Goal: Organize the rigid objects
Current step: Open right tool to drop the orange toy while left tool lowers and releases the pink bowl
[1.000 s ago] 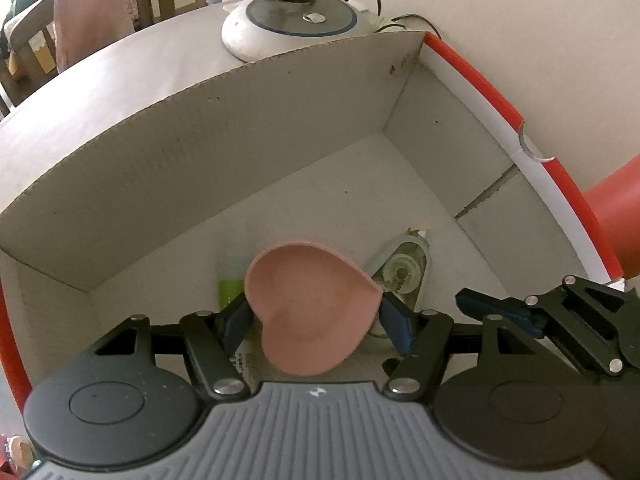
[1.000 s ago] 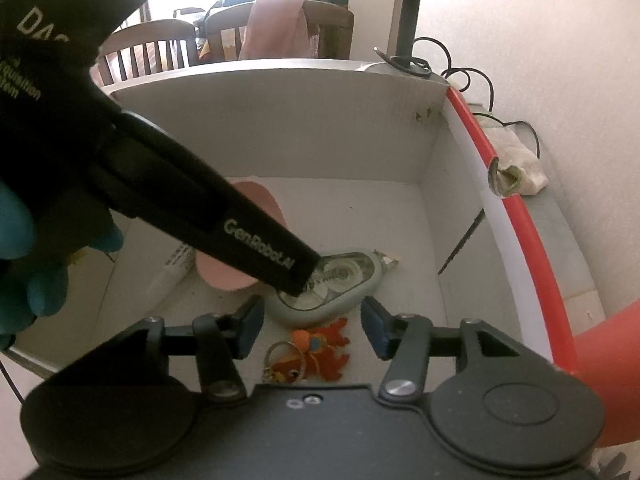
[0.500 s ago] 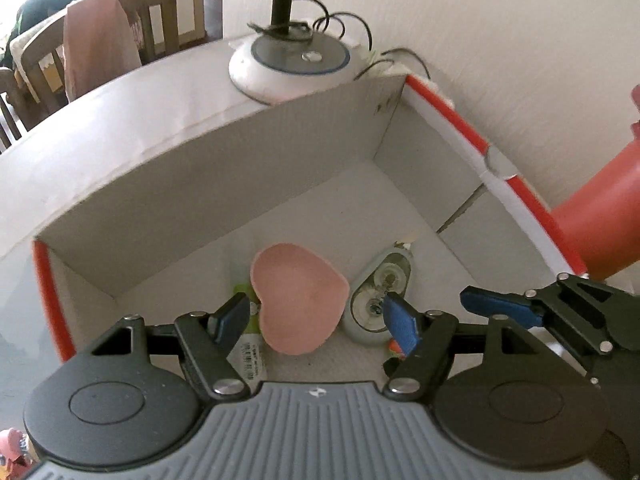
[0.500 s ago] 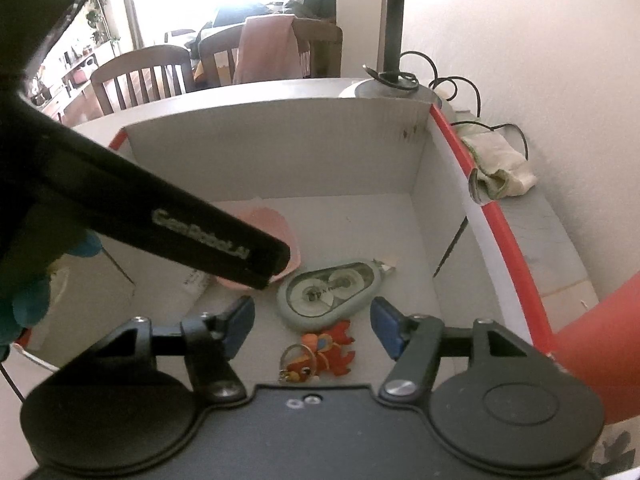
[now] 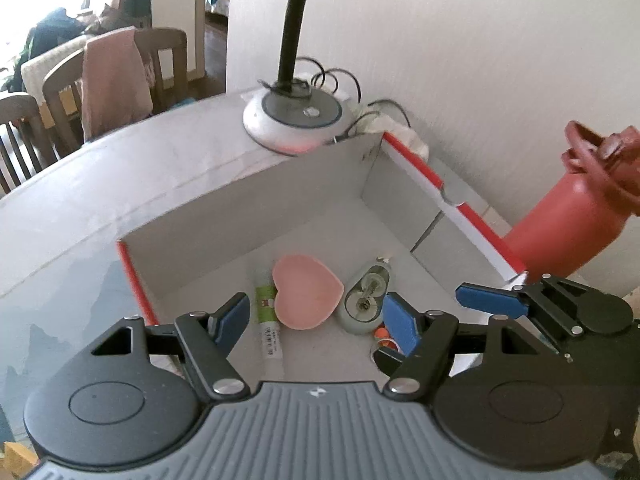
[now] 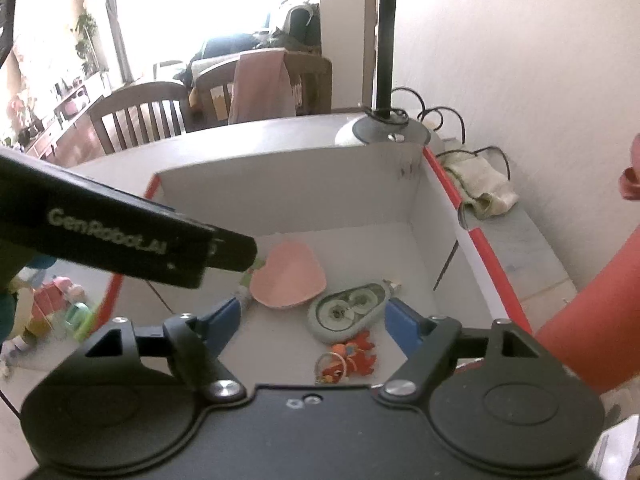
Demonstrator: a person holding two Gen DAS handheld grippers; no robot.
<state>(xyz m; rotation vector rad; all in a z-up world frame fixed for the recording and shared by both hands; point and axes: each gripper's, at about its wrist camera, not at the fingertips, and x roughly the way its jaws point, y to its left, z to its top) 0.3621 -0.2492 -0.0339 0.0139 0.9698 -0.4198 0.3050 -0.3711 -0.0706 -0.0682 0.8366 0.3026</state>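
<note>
Pale worktop (image 5: 72, 216) carries the box (image 5: 248, 216) holding the heart dish (image 5: 306, 296) and tape dispenser (image 6: 348, 312); both grippers, left (image 5: 316, 320) and right (image 6: 312, 320), hover with fingers wide and empty, the right having just opened further, and may collide reaching together.

A lived-in home dining area: wooden chairs (image 6: 140, 118) stand at a pale table (image 5: 120, 168), one draped with a pink garment (image 6: 260, 84). A bright window (image 6: 192, 12), a houseplant (image 6: 86, 46), a cluttered sideboard (image 6: 52, 128) and a desk lamp (image 5: 294, 114) fill the background.
</note>
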